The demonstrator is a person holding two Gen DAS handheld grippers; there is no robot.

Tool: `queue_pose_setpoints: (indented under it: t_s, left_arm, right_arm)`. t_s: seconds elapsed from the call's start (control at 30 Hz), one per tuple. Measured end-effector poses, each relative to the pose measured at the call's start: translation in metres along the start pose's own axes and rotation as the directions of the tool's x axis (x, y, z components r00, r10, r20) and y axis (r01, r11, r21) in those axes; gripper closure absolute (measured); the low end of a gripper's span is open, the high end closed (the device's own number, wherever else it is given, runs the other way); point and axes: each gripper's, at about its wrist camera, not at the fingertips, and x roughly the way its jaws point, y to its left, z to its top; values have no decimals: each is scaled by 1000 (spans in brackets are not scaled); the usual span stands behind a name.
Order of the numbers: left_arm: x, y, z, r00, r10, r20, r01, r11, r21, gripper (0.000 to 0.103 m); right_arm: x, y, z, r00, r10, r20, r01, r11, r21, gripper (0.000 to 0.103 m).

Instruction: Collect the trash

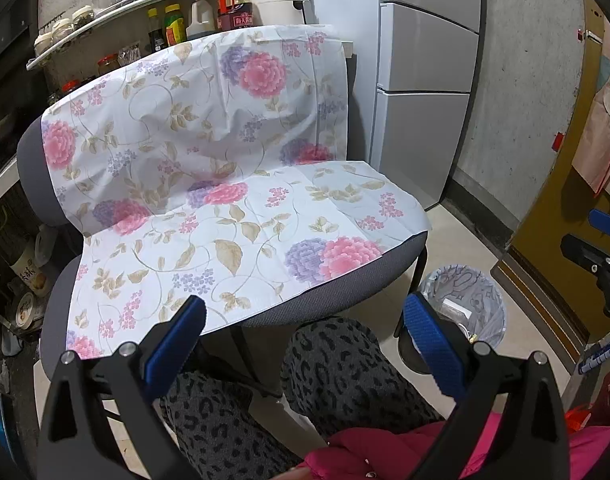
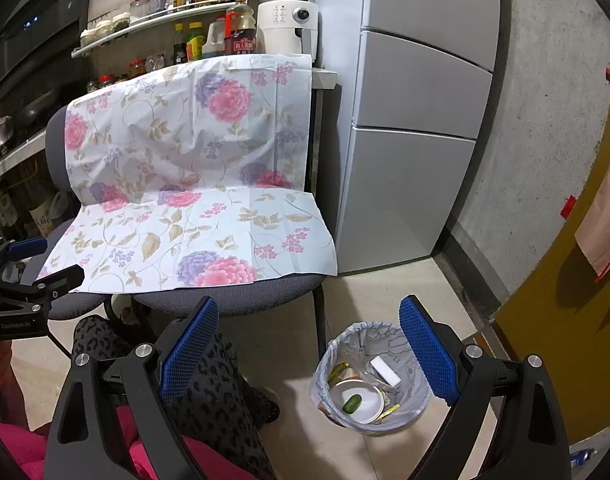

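A small bin with a patterned plastic liner [image 2: 389, 338] stands on the floor right of the chair; it also shows in the left wrist view [image 1: 477, 288]. Inside lie a white bowl [image 2: 365, 400] with a green piece [image 2: 352, 403], a white block [image 2: 385, 369] and wrappers [image 2: 339, 372]. My right gripper [image 2: 309, 360] is open and empty, above and just left of the bin. My left gripper [image 1: 305, 344] is open and empty over the front edge of the chair seat. The floral cloth [image 1: 209, 184] on the chair carries nothing.
A grey chair [image 2: 241, 300] stands under the cloth. A grey fridge [image 2: 417, 120] is to the right, with a concrete wall [image 2: 545, 120] and a yellow door [image 2: 565, 340]. Shelves with bottles and jars [image 2: 193, 36] and an air fryer [image 2: 289, 28] are behind. The person's knees [image 1: 329, 364] sit below the grippers.
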Motion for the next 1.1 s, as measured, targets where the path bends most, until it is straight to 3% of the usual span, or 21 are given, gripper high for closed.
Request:
queue_pose_setpoints:
  t_s: [1.1]
  left_arm:
    - [0, 1, 0, 1000, -4, 1, 4, 1000, 0, 7]
  right_arm:
    - [2, -1, -1, 1000, -2, -2, 2, 1000, 1, 12]
